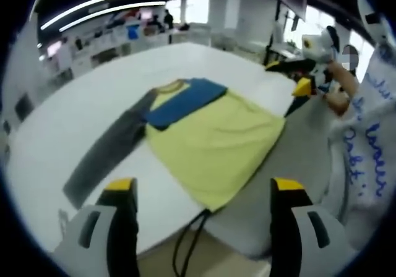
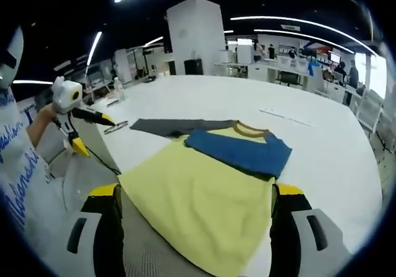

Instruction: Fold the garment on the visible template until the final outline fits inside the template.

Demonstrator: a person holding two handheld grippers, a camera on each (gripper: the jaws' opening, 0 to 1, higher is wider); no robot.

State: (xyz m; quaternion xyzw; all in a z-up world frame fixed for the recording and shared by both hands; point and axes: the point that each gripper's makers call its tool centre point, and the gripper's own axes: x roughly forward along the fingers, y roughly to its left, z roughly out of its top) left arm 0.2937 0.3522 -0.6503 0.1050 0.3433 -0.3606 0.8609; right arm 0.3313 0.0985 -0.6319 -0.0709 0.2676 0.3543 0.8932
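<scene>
Left gripper view — garment (image 1: 213, 141) on table (image 1: 93, 98).

Both views look down from opposite sides onto the shared garment (image 1: 204, 135) (image 2: 210, 190).

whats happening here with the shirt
A person is folding a long-sleeved shirt on a white table, with a two-jaw gripper in each hand. The yellow body lies flat, the blue sleeve is already folded across the chest, and the grey sleeve is still stretched out to the side. Both the left gripper and the right gripper are open, above the hem end, holding nothing. A grey template mat shows under the shirt's edge.
</scene>
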